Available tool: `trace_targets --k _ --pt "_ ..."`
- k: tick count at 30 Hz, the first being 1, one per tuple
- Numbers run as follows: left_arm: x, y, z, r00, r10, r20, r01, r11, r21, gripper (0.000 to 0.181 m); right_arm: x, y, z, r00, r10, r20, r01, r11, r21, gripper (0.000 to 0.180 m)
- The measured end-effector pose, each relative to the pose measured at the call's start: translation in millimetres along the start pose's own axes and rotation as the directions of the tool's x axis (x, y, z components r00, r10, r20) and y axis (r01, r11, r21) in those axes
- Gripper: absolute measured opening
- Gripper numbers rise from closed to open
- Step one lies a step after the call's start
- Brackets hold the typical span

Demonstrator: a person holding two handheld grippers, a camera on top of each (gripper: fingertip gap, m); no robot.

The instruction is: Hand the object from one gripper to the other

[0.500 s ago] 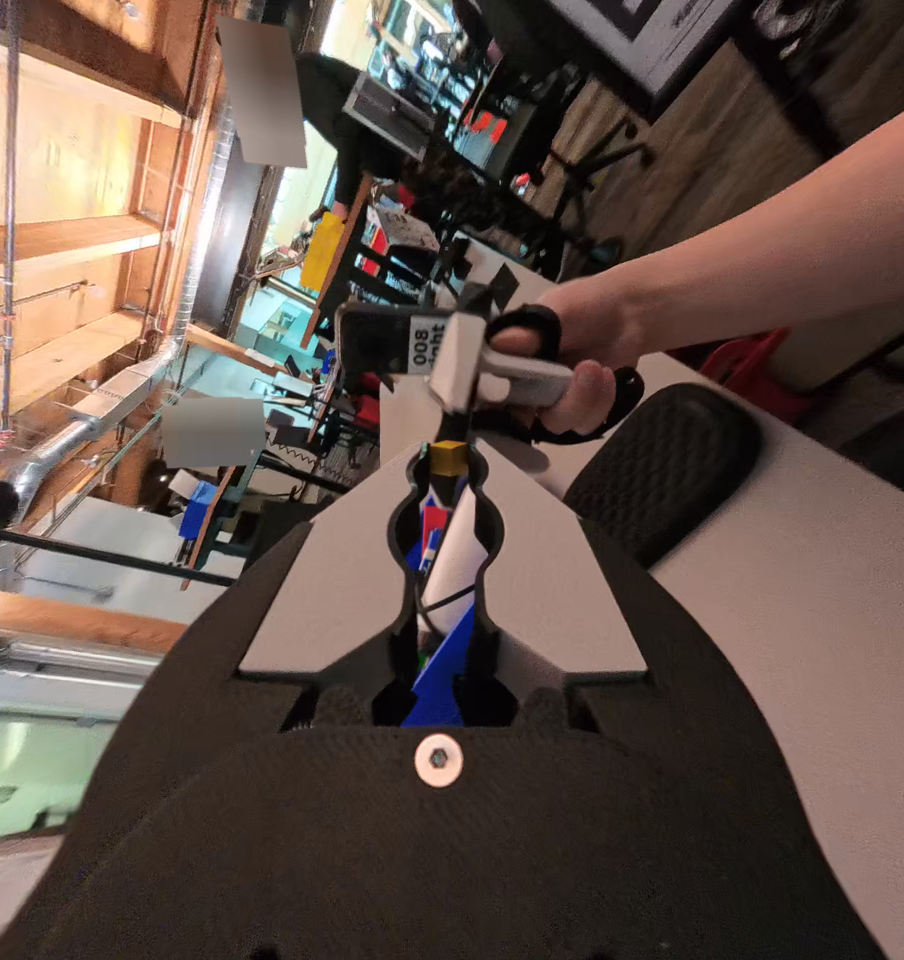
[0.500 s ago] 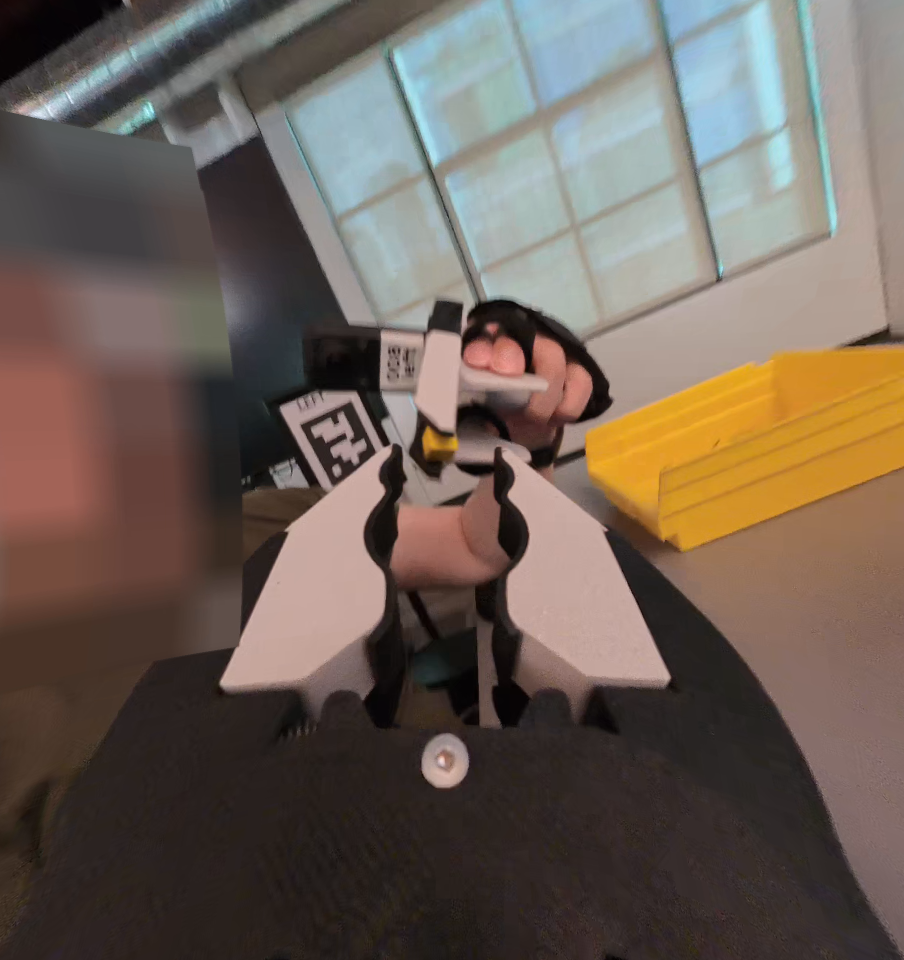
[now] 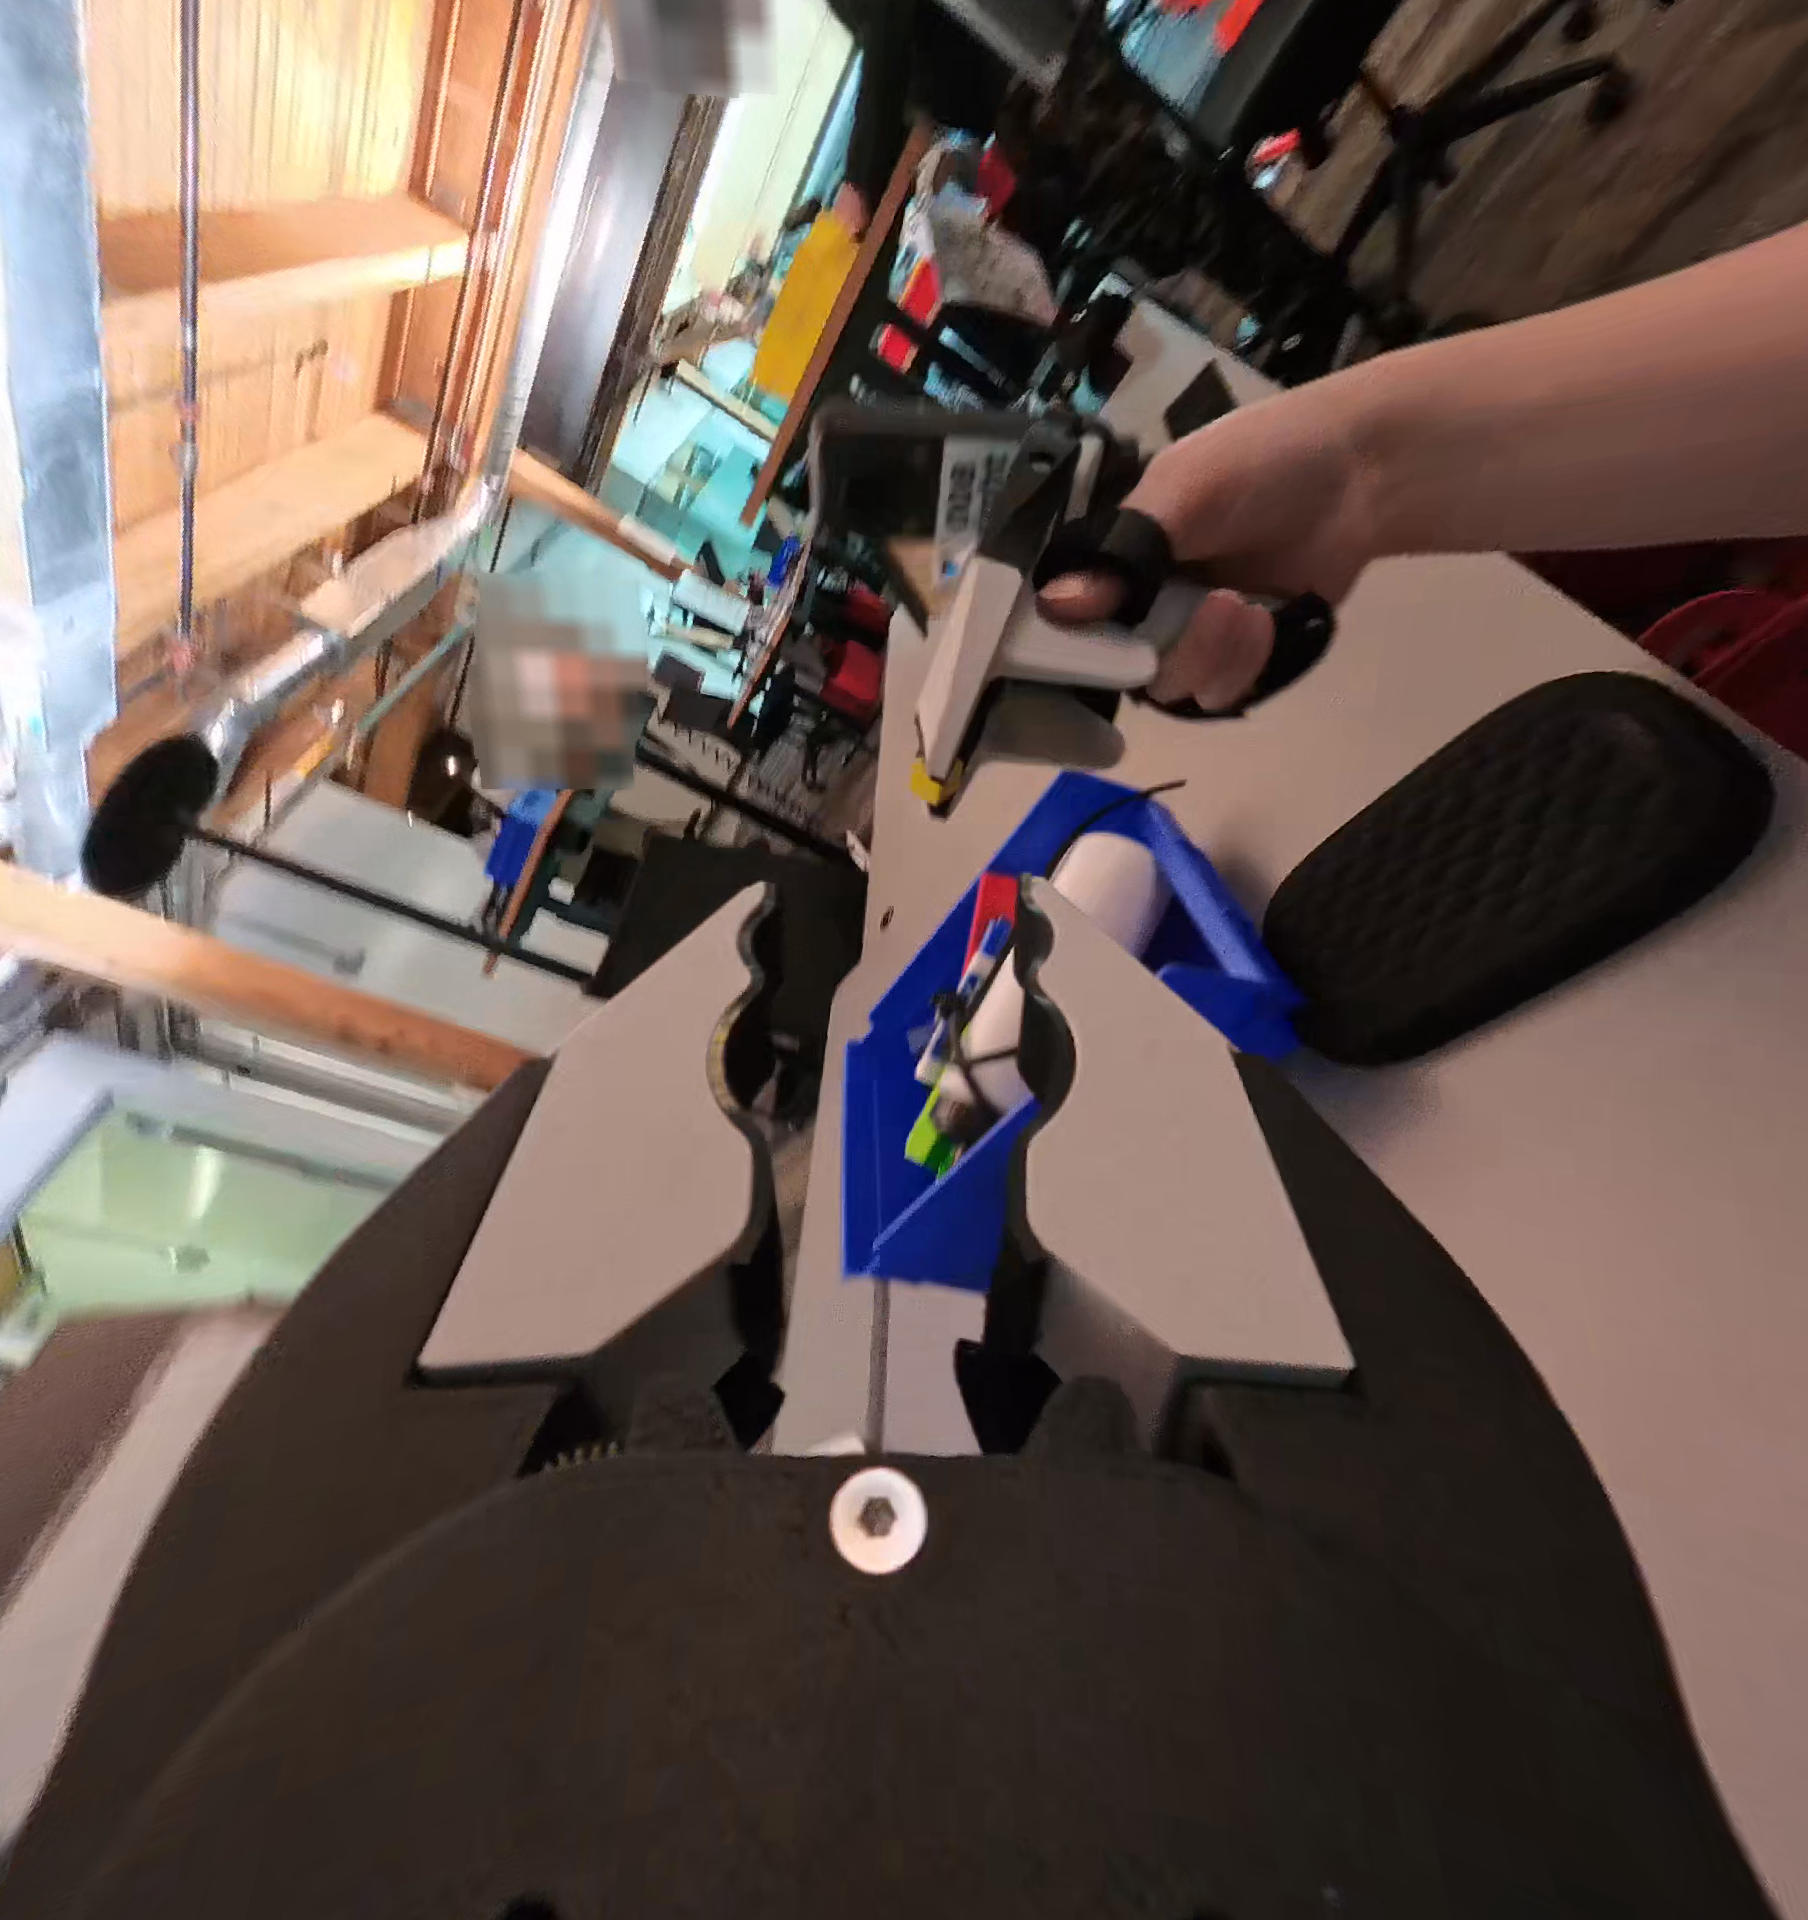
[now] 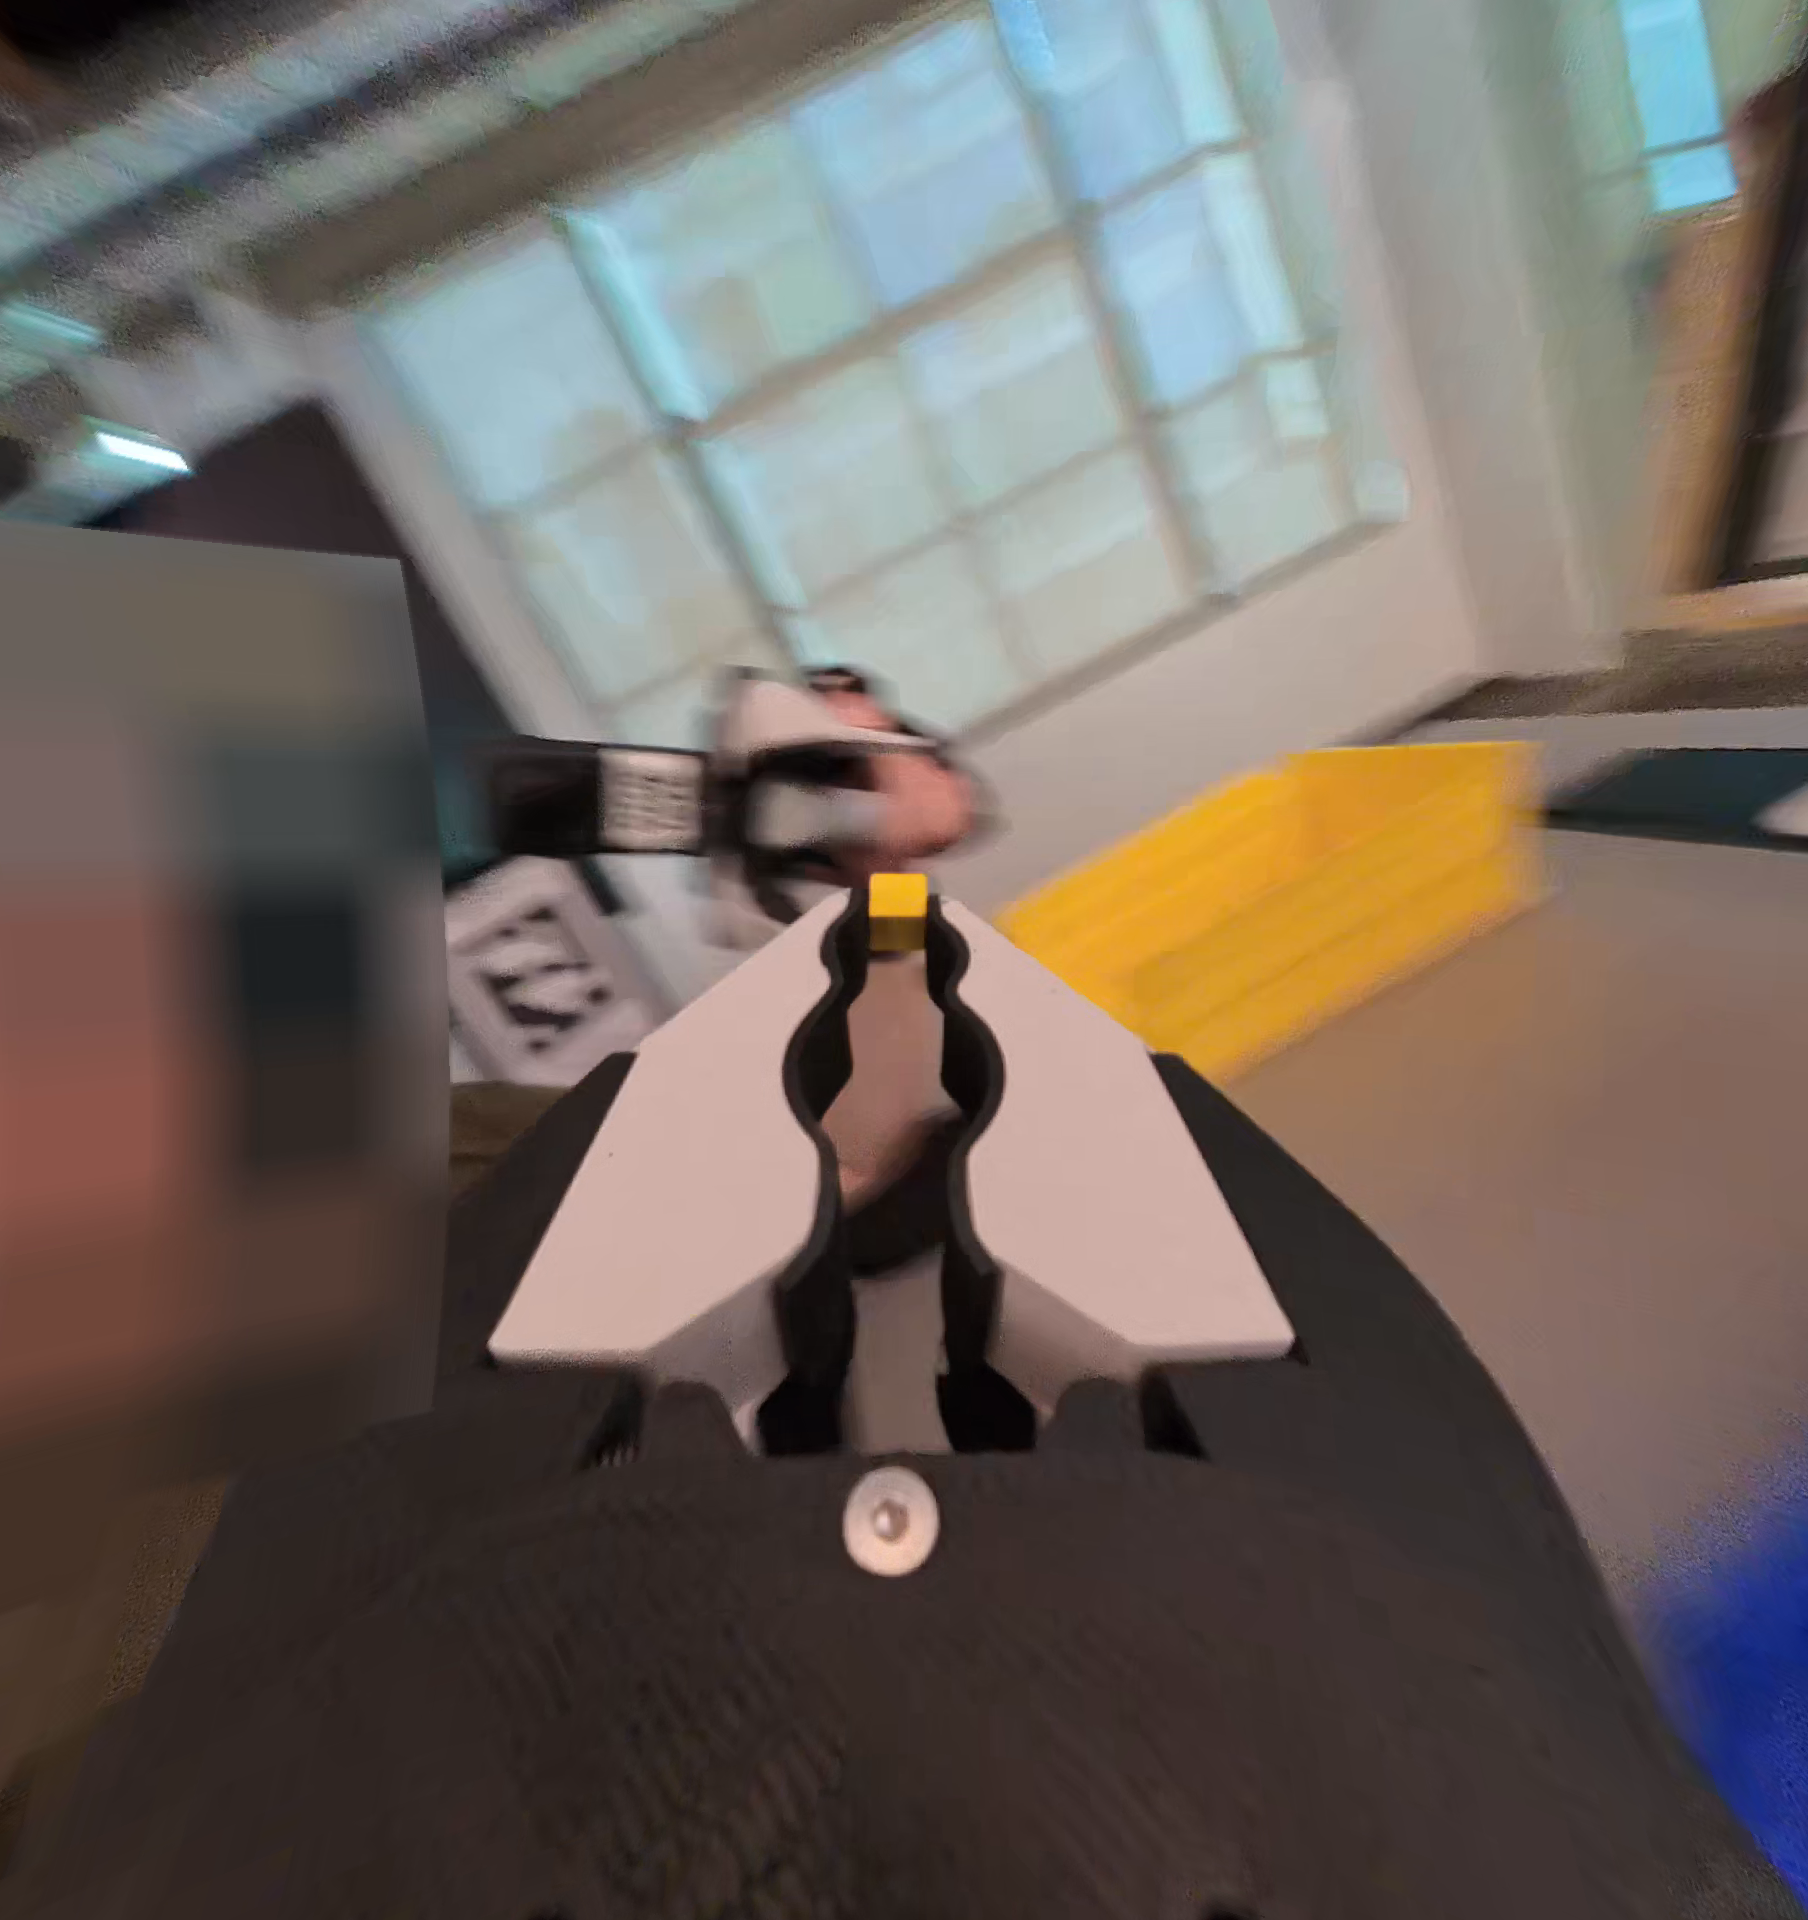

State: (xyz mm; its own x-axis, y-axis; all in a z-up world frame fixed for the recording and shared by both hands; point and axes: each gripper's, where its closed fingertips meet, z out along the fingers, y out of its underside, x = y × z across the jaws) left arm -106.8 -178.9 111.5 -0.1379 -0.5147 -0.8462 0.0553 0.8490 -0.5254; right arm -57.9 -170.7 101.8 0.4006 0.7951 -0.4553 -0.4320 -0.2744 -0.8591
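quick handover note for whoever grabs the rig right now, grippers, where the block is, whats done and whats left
Left gripper: open, empty, fingers spread above the blue bin at the table edge.
Right gripper: shut on the small yellow block, pinched at its fingertips; the left wrist view shows it held in the air over the grey table, past the bin.
Done: the block sits in the right gripper alone, so the handover looks complete.
Left: nothing obvious beyond keeping the grip.

Bright daylight from the window [image 4: 879, 436]; right wrist view heavily motion-blurred; both views bend at edges.
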Motion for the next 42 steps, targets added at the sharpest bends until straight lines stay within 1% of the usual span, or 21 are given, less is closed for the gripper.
trace_targets --k 1,2,3,4,6,8,10,14,16,18,20,22,24,25,28,30,31,33,36,38,42 --pt "-12.5 6.9 -11.9 0.999 -0.04 0.018 0.041 0.999 -0.031 0.038 38.7 -11.6 -16.2 0.977 -0.061 -0.202 0.053 0.997 -0.048 0.008" --pt "-25.0 15.1 -24.8 0.996 -0.079 0.042 0.081 0.995 -0.065 0.036 82.3 -23.2 -38.4 0.902 -0.128 -0.413 0.089 0.99 -0.114 0.008" --pt "-37.7 24.6 -37.9 0.991 -0.107 0.077 0.115 0.988 -0.102 0.035 119.9 -31.8 -60.8 0.806 -0.187 -0.562 0.093 0.977 -0.192 0.008" --pt "-49.3 36.0 -51.1 0.985 -0.126 0.117 0.143 0.979 -0.146 0.03 147.4 -34.4 -76.3 0.743 -0.22 -0.632 0.059 0.962 -0.266 0.008" --pt "-66.1 66.2 -76.8 0.972 -0.145 0.187 0.193 0.943 -0.271 0.031 188.5 -29.1 -94.3 0.679 -0.238 -0.694 -0.061 0.925 -0.376 0.008" --pt "-77.5 98.6 -101.9 0.956 -0.148 0.254 0.242 0.885 -0.398 0.032 223.9 -25.4 -110.6 0.603 -0.3 -0.739 -0.135 0.875 -0.465 0.009" --pt "-83.7 123.3 -123.0 0.938 -0.168 0.303 0.301 0.83 -0.471 0.032 249.2 -22.1 -117.4 0.579 -0.314 -0.753 -0.19 0.846 -0.499 0.009" --pt "-87.9 162.9 -156.9 0.89 -0.248 0.382 0.433 0.721 -0.541 0.034 278.0 -1.0 -126.0 0.597 -0.231 -0.768 -0.353 0.784 -0.511 0.009" --pt "-86.8 185.2 -176.4 0.862 -0.274 0.427 0.494 0.644 -0.584 0.038 287.7 1.0 -132.2 0.584 -0.258 -0.77 -0.355 0.771 -0.528 0.024" --pt "-84.4 210.1 -201.2 0.828 -0.283 0.484 0.553 0.547 -0.628 0.038 285.9 -6.9 -129.8 0.601 -0.26 -0.756 -0.306 0.799 -0.518 0.026" --pt "-73.7 234.3 -225.1 0.776 -0.336 0.534 0.63 0.427 -0.649 0.038 276.9 -22.2 -124.1 0.626 -0.25 -0.739 -0.227 0.848 -0.479 0.026" --pt "-57.4 257.0 -247.3 0.703 -0.403 0.586 0.705 0.288 -0.648 0.038 263.8 -38.7 -120.9 0.639 -0.262 -0.723 -0.135 0.887 -0.441 0.026" --pt "-38.3 281.8 -271.5 0.621 -0.438 0.65 0.757 0.121 -0.642 0.039 248.6 -51.4 -119.8 0.639 -0.285 -0.714 -0.044 0.913 -0.405 0.026" --pt "-29.0 295.1 -284.7 0.588 -0.432 0.684 0.769 0.036 -0.638 0.04 240.7 -54.8 -118.6 0.644 -0.297 -0.705 0.0 0.922 -0.388 0.026" --pt "2.0 328.2 -314.4 0.49 -0.426 0.761 0.767 -0.204 -0.608 0.042 222.7 -47.8 -118.2 0.657 -0.322 -0.682 0.054 0.922 -0.383 0.028" --pt "15.5 344.9 -323.6 0.434 -0.421 0.796 0.76 -0.302 -0.575 0.041 215.2 -37.4 -120.1 0.654 -0.334 -0.679 0.058 0.917 -0.395 0.03" --pt "18.1 351.6 -324.7 0.415 -0.42 0.807 0.763 -0.323 -0.56 0.041 209.5 -32.2 -118.2 0.662 -0.34 -0.668 0.069 0.915 -0.398 0.03" --pt "17.3 359.3 -319.6 0.386 -0.438 0.812 0.779 -0.317 -0.542 0.038 196.2 -22.7 -112.0 0.68 -0.367 -0.635 0.107 0.906 -0.408 0.03" --pt "12.7 364.1 -317.8 0.385 -0.412 0.826 0.789 -0.318 -0.526 0.034 183.9 -8.3 -108.1 0.669 -0.404 -0.624 0.14 0.893 -0.428 0.03" --pt "17.7 363.6 -316.4 0.383 -0.403 0.831 0.77 -0.357 -0.528 0.035 176.0 2.9 -102.0 0.687 -0.399 -0.607 0.15 0.896 -0.419 0.03" --pt "36.3 360.0 -320.3 0.413 -0.371 0.832 0.681 -0.481 -0.553 0.035 162.8 24.8 -91.7 0.721 -0.368 -0.587 0.147 0.909 -0.389 0.03"
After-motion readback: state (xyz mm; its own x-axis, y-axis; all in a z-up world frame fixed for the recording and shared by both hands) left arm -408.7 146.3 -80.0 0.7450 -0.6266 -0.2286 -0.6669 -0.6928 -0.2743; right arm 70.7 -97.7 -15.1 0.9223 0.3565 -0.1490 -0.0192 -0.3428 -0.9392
